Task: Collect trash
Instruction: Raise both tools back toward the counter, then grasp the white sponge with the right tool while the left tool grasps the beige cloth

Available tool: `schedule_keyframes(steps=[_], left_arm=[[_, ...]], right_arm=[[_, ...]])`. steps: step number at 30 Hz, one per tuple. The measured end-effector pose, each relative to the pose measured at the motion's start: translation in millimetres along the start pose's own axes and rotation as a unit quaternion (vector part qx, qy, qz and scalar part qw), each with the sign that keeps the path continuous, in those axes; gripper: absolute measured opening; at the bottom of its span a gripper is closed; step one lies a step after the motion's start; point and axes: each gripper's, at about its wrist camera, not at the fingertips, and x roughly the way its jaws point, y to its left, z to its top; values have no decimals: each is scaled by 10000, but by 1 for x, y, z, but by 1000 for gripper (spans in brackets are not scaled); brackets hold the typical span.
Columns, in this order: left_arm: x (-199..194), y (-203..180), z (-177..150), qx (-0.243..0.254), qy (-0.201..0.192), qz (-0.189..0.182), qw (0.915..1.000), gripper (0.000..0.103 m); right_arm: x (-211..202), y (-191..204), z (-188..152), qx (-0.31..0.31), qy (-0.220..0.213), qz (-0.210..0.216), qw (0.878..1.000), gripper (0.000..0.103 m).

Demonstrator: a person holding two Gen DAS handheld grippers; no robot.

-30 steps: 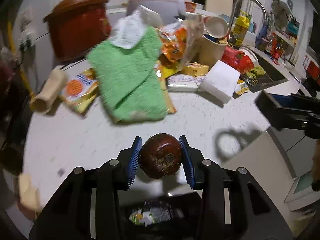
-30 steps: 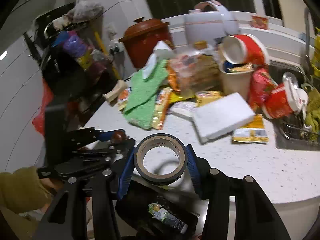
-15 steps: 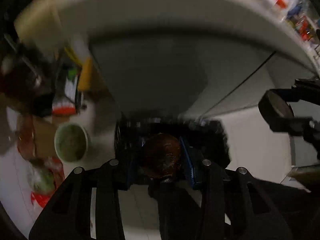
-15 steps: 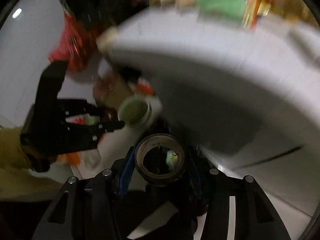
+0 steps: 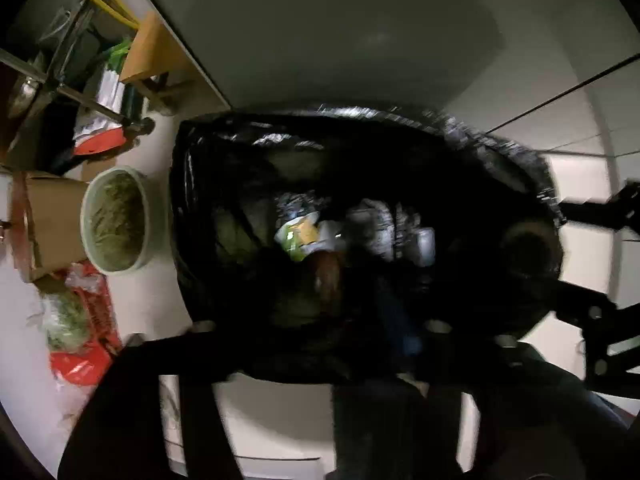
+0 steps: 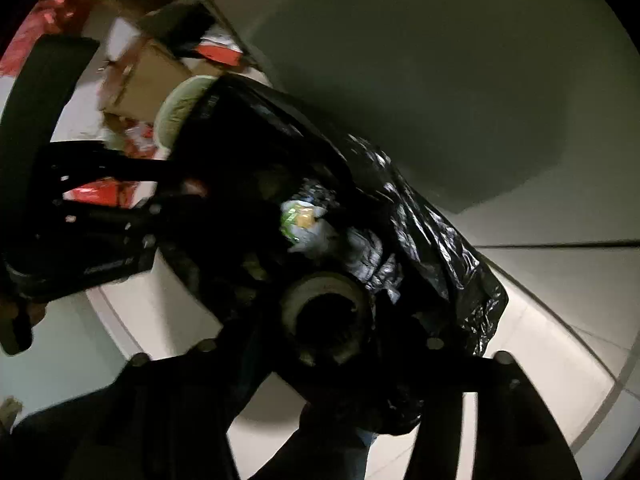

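- Two hand-held grippers point down over the open mouth of a black trash bag [image 5: 248, 148], which stands on a pale floor [image 5: 152, 292] beside a grey cabinet front [image 5: 320, 32].
- The left hand-held gripper [image 5: 332, 312] has just been opening its jaws; they now stand apart, with one blue pad faintly visible at about 4 o'clock of centre in the left wrist view.
- A brown round fruit [image 5: 326, 276] is between those jaws, blurred and dark; whether the pads still touch it cannot be told.
- The right hand-held gripper [image 6: 328, 320] has also just been opening its jaws, and they are spread.
- A roll of tape [image 6: 326, 312] sits between the right jaws, over the bag's opening, its hollow centre facing the camera; contact with the pads cannot be made out in the dark.
- Inside the bag lie a green and yellow wrapper [image 5: 298, 236] and pale crumpled scraps, near the centre of both views.
- Just outside the bag at 9 o'clock in the left view stands a pale bowl [image 5: 116, 220] filled with greenish matter, touching a cardboard box [image 5: 48, 224].
- Red packaging [image 5: 80, 364] lies on the floor at 8 o'clock.
- In the right view the other gripper's black frame reaches in from 9 o'clock.
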Motion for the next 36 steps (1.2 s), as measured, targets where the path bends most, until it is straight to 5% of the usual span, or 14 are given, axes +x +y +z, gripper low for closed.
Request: schedule_keyframes(steps=[1, 12, 16, 20, 26, 30, 34, 36], left_arm=[[0, -1, 0, 31, -23, 59, 10000, 73], [-20, 2, 5, 25, -175, 214, 9996, 79], [-55, -3, 4, 211, -452, 106, 9987, 78], [-127, -13, -8, 415, -1000, -377, 9934, 79], [-231, -25, -19, 446, -1914, -855, 9768, 86], [-275, -33, -13, 499, -2401, -906, 9652, 86], [-296, -43, -2, 482, -2677, -889, 9582, 86], [-299, -49, 3, 456, -2721, -826, 9576, 86]], right_arm=[[0, -2, 1, 20, -23, -69, 10000, 75], [-38, -25, 8, 300, -319, -21, 9990, 76], [-93, -19, 4, 255, -731, 126, 9969, 76], [-179, -7, -7, 81, -1380, 396, 9896, 76], [-339, -12, -16, -1, -3075, 476, 9503, 86], [-398, -51, -7, 437, -4040, -374, 9129, 93], [-398, -103, 15, 1245, -4097, -936, 8988, 95], [-392, -131, 25, 1903, -3957, -553, 8967, 95]])
